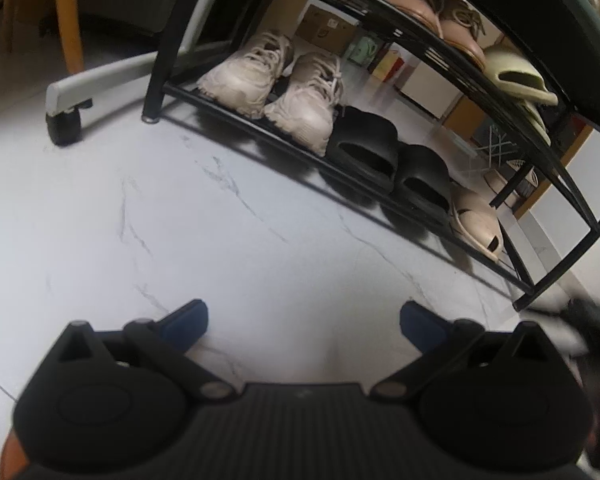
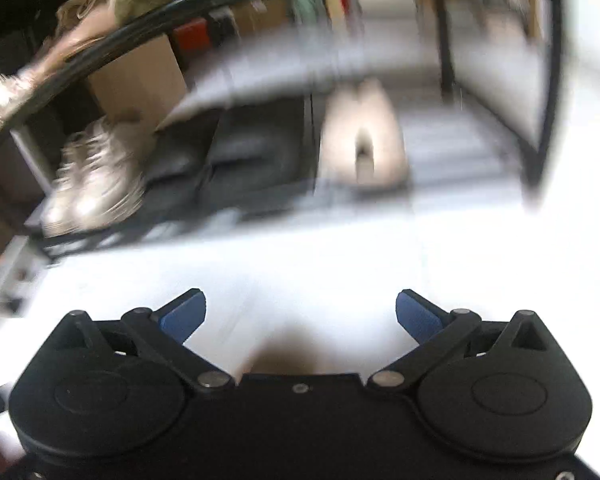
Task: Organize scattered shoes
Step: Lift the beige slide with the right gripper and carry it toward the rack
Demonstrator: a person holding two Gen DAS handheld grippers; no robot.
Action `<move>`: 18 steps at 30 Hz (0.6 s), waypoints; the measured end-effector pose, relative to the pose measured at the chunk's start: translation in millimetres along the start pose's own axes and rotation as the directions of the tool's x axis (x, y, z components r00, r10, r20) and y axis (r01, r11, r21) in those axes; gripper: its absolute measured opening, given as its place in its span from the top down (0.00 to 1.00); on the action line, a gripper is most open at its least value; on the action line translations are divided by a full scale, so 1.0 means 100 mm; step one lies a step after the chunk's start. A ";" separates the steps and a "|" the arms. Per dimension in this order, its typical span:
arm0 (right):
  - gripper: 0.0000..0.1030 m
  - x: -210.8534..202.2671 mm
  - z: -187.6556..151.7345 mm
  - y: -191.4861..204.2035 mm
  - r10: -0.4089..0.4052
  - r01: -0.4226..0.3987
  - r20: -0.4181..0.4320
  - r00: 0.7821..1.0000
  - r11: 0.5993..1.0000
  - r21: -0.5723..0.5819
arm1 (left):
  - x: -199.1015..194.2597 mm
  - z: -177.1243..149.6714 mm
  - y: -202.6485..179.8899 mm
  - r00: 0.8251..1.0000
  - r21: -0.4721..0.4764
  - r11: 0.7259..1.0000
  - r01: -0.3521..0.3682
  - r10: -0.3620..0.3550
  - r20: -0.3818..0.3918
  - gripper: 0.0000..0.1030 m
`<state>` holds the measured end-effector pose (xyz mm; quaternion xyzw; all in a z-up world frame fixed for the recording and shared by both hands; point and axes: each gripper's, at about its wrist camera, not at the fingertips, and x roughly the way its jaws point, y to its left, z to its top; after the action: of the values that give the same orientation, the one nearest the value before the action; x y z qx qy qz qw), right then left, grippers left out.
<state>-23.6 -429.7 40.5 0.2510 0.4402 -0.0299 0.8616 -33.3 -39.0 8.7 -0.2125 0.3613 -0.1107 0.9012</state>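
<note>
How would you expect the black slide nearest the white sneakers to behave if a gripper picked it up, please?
The black slide looks like thick moulded foam, so probably light and slightly squashy. Its wide strap should offer a grip. Flat-soled on the rack, it seems unlikely to roll.

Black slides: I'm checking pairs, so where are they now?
Left wrist view: the pair of black rubber slides sits on the black metal rack's bottom shelf, between white chunky sneakers and a beige clog.

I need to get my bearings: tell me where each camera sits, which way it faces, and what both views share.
Left wrist: on the left gripper, low over the floor, facing the shoe rack at a slant; only its open fingers show.
Right wrist: on the right gripper, facing the rack's lower shelf head-on, blurred; open fingers show.
Shared: white sneakers, black slippers, beige shoe.
</note>
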 end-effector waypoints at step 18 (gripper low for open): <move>0.00 0.88 -0.82 1.00 -0.358 0.319 -0.155 0.921 0.919 -0.230 | -0.03 0.04 0.07 0.999 -0.035 0.999 0.042 -0.042 0.017 0.01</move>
<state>-3.6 -290.6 -26.4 0.0845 0.5598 -0.1098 0.8169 -31.8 -30.8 9.9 -0.2366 0.3511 -0.1214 0.8978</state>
